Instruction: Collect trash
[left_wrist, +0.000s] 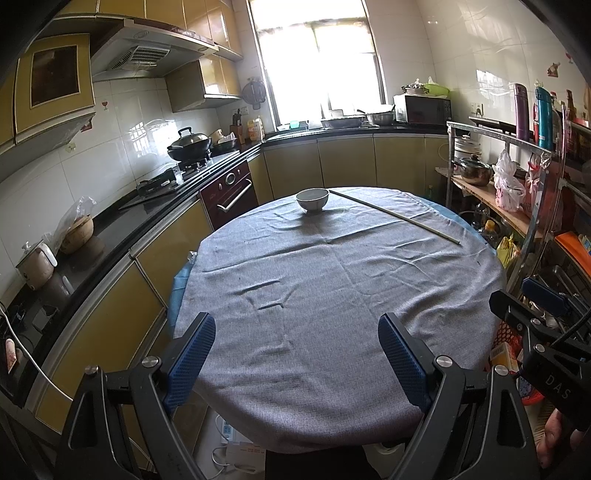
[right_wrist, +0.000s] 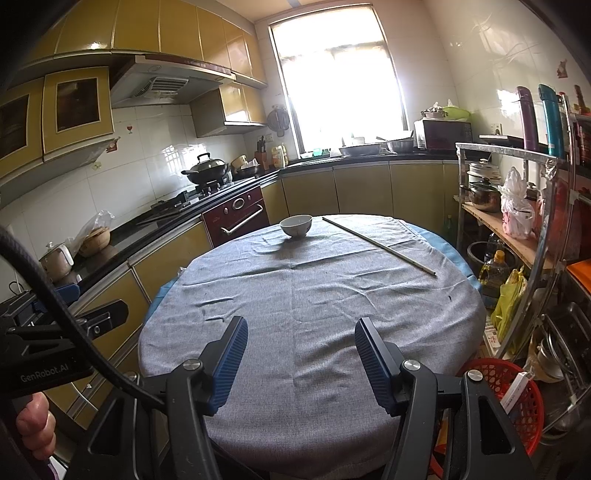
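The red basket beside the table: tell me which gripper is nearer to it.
Right. The right gripper hovers over the table's near edge just beside the red basket; the left gripper sits farther away, on the other side.

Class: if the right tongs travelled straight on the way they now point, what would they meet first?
Probably the grey tablecloth: the open right tongs aim down at bare cloth, short of the bowl. Depth is uncertain.

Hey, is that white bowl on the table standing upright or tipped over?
Upright. The bowl stands on its foot on the grey tablecloth, rim up and level, in both wrist views. What it holds cannot be told.
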